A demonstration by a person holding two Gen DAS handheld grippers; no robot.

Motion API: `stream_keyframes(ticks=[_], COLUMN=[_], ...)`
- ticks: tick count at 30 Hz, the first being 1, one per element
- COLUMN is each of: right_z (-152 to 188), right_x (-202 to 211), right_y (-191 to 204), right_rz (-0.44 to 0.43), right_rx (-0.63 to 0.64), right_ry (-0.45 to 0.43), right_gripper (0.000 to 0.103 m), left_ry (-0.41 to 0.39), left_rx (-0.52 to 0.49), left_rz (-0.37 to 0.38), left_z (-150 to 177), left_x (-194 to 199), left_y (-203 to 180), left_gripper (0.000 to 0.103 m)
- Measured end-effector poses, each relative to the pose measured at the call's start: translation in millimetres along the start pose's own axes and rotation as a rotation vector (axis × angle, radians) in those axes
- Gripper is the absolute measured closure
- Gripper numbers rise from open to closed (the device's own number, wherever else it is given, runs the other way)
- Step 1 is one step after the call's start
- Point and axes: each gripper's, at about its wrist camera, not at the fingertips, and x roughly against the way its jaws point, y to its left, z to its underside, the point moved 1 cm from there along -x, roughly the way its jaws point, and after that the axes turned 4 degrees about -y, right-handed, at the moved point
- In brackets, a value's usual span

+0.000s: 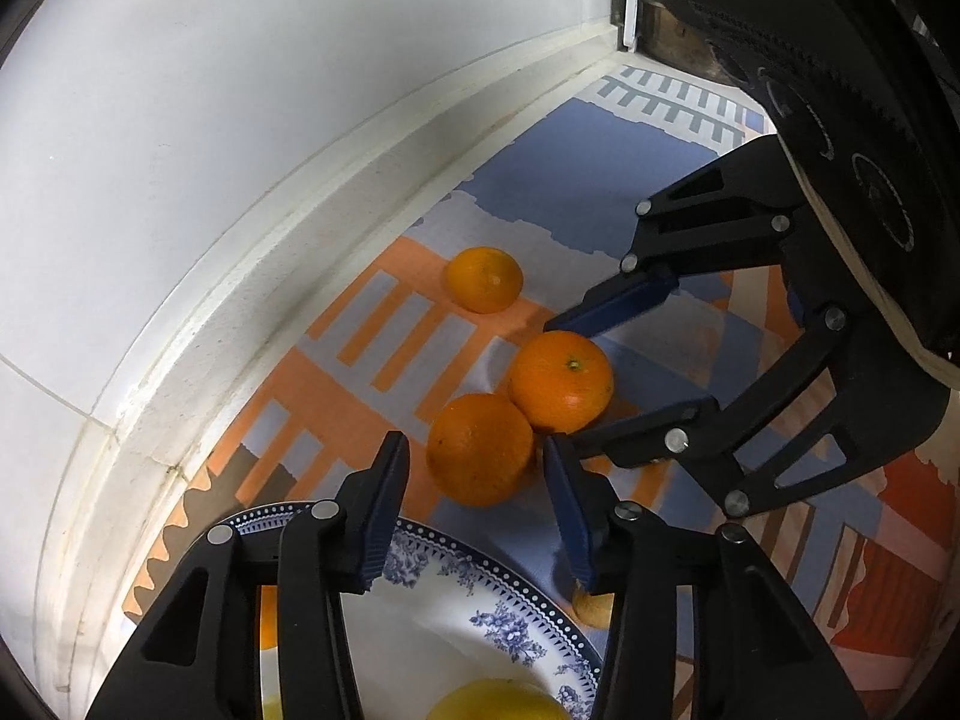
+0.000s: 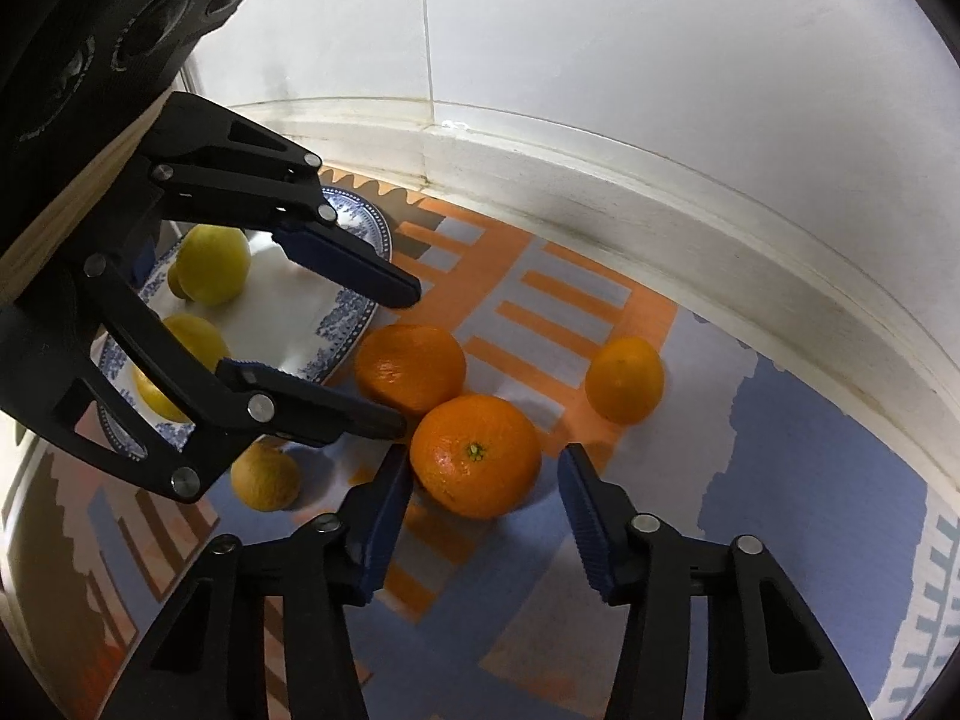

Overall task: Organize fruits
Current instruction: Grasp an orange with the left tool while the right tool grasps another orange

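Three oranges lie on the patterned cloth. In the left wrist view my left gripper [image 1: 477,453] is open around the near orange [image 1: 479,449], its fingers on either side. My right gripper [image 1: 555,378] is open around the stemmed orange [image 1: 561,380] touching it. A third orange [image 1: 483,278] lies apart near the wall. In the right wrist view my right gripper [image 2: 486,468] straddles the stemmed orange [image 2: 475,455], and my left gripper [image 2: 403,354] straddles the other orange [image 2: 410,367]. The blue-and-white plate [image 2: 366,306] holds yellow lemons [image 2: 213,263].
A small brownish-yellow fruit [image 2: 265,475] lies on the cloth beside the plate. The white wall ledge [image 2: 660,204] runs close behind the fruit. The third orange also shows in the right wrist view [image 2: 624,380]. The plate's rim [image 1: 522,588] is under my left gripper.
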Motion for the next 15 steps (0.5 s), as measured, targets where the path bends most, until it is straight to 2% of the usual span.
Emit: stream_keyframes(ticks=[1, 7, 15], right_z=[1, 3, 9], right_x=[-1, 3, 20], right_y=[0, -3, -7], right_rz=[-0.008, 0.022, 0.047], right_rx=[-0.001, -0.018, -0.104], right_ry=[0.002, 0.000, -0.023], right_gripper=[0.060, 0.060, 0.060], left_ry=[0.005, 0.009, -0.004], left_rx=[0.002, 0.006, 0.068], left_rz=[0.001, -0.001, -0.029], left_z=[0, -1, -1], left_x=[-1, -6, 0], left_y=[0, -3, -8], left_gripper=[0.061, 0.065, 0.065])
